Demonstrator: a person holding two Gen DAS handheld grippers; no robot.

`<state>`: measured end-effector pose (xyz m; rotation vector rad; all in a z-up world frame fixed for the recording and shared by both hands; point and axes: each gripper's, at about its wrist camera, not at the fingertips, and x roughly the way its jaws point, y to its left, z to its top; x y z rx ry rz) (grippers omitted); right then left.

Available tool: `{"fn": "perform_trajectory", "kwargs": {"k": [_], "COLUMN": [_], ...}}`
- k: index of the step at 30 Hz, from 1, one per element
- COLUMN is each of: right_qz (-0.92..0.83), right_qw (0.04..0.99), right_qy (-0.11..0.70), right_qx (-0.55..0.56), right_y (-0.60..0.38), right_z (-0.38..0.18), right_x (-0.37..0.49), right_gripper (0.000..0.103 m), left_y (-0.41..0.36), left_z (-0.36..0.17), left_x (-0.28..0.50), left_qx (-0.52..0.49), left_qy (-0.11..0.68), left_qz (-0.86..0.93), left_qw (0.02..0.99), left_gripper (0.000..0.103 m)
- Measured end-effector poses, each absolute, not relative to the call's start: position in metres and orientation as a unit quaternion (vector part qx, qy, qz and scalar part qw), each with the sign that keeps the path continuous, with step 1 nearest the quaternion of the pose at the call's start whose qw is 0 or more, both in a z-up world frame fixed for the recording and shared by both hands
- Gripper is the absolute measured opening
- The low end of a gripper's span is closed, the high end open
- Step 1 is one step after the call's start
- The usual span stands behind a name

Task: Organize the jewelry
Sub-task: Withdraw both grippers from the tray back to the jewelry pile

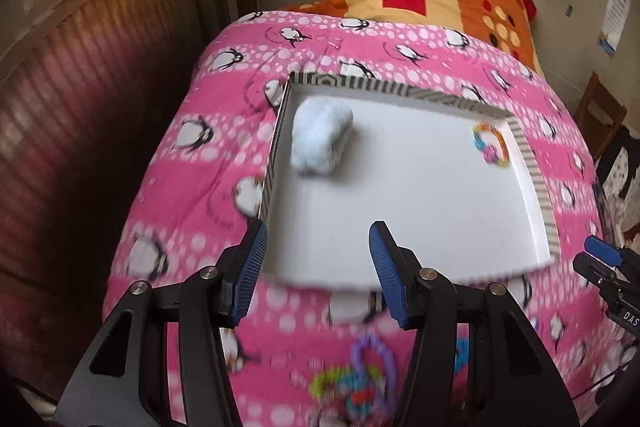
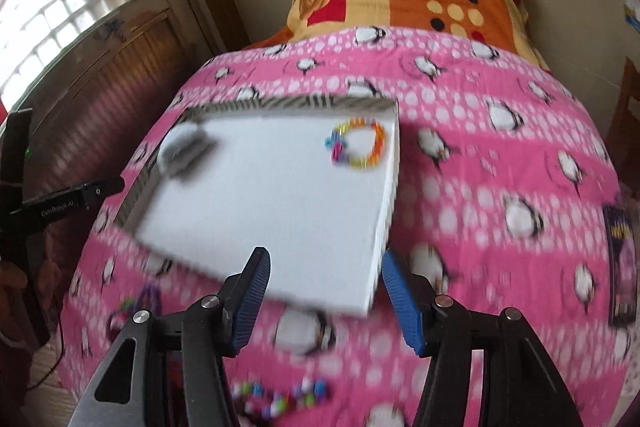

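Both my grippers, left gripper (image 1: 316,267) and right gripper (image 2: 324,291), are wide open and hold nothing. Just below my left gripper lies a floppy, light purple bead necklace (image 1: 370,359) on the pink penguin blanket (image 1: 192,195). I think I should pinch one strand. The white tray (image 1: 400,207) sits ahead.

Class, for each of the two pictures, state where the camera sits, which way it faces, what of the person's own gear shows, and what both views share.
Left wrist: sits on the left gripper, faces forward over the bed at the white tray; the right gripper's tip shows at right.
Right wrist: sits on the right gripper, faces the tray's near right corner; the left gripper shows at left.
Shared: tray, colourful bracelet, fluffy bundle, pink penguin blanket.
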<state>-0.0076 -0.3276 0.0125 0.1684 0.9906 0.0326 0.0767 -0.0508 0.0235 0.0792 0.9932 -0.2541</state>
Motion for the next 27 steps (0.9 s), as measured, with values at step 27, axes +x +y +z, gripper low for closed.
{"fn": "perform_trajectory", "kwargs": {"k": [27], "right_qz": [0.044], "right_qw": [0.87], "right_qy": [0.487], "right_qx": [0.062], "right_y": [-0.313], "right_z": [0.006], "right_x": [-0.146], "right_gripper": [0.056], "left_y": [-0.063], "left_z": [0.025], "left_x": [-0.077], "left_qx": [0.031], "left_qy": [0.492], "left_qz": [-0.138], "left_qw": [0.859], "left_gripper": [0.053]}}
